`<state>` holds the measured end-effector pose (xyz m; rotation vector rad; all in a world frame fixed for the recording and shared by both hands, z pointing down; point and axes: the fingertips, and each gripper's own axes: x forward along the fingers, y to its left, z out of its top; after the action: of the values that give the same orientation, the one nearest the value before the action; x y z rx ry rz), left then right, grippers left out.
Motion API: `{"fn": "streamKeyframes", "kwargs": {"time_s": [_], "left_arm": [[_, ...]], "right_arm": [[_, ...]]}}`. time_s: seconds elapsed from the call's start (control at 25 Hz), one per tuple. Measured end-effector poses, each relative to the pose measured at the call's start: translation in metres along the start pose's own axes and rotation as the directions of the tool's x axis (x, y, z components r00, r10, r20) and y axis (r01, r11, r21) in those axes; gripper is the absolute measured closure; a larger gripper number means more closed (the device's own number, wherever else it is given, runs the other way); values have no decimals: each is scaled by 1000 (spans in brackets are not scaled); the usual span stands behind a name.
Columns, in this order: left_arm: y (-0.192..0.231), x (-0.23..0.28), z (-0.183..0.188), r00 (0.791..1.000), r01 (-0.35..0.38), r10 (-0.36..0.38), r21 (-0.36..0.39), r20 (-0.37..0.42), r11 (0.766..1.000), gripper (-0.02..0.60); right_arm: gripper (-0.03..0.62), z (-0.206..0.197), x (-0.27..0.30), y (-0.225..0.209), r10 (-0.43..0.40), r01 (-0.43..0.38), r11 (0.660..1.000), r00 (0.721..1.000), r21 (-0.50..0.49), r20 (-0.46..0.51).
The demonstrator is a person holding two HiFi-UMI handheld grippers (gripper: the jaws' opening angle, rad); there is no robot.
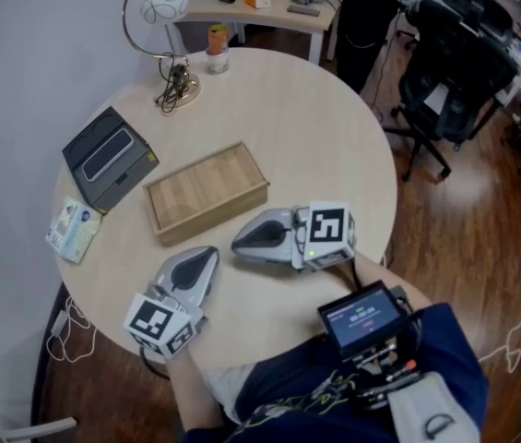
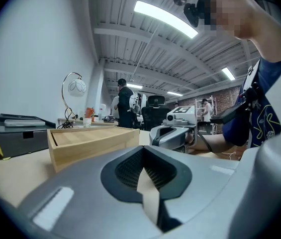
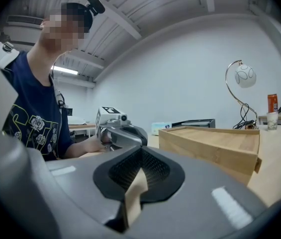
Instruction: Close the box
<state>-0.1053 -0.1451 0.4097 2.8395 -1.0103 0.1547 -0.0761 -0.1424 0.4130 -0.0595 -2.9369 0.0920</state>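
Observation:
A flat light-wood box point(image 1: 207, 191) lies in the middle of the round table point(image 1: 334, 137), its lid down flat. Both grippers rest on the table on the near side of the box, apart from it. My left gripper point(image 1: 209, 252) points toward the box's near edge, shut and empty. My right gripper point(image 1: 239, 241) lies on its side just right of it, tip pointing left, also shut with nothing in it. In the left gripper view the box point(image 2: 90, 141) stands ahead on the left, with the right gripper point(image 2: 172, 133) beyond. In the right gripper view the box point(image 3: 215, 146) is on the right and the left gripper point(image 3: 123, 133) ahead.
A black device point(image 1: 108, 160) sits left of the box, and a small printed packet point(image 1: 74, 229) lies by the table's left edge. A curved lamp point(image 1: 159, 7) and a cup point(image 1: 217, 49) stand at the far side. An office chair point(image 1: 444, 81) is off to the right.

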Motion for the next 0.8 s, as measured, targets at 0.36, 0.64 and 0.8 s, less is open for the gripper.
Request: {"fn": "streamKeyframes", "kwargs": {"time_s": [0.36,0.64,0.8], "left_arm": [[-3,-8,-5,1000,-12,12,3,-19,1000,578],[-2,-6,-3,1000,-7,7,7,-18,1000,578],[-2,-6,-2,1000,-1,2,7,-17,1000,578]], "right_arm": [[589,0,6,8,7,-7,1000,1000,-5,29],[589,0,6,6,4,-4,1000,1000,-3,30],[589,0,7,5,-1,1,1000,1000,-8,26]]}}
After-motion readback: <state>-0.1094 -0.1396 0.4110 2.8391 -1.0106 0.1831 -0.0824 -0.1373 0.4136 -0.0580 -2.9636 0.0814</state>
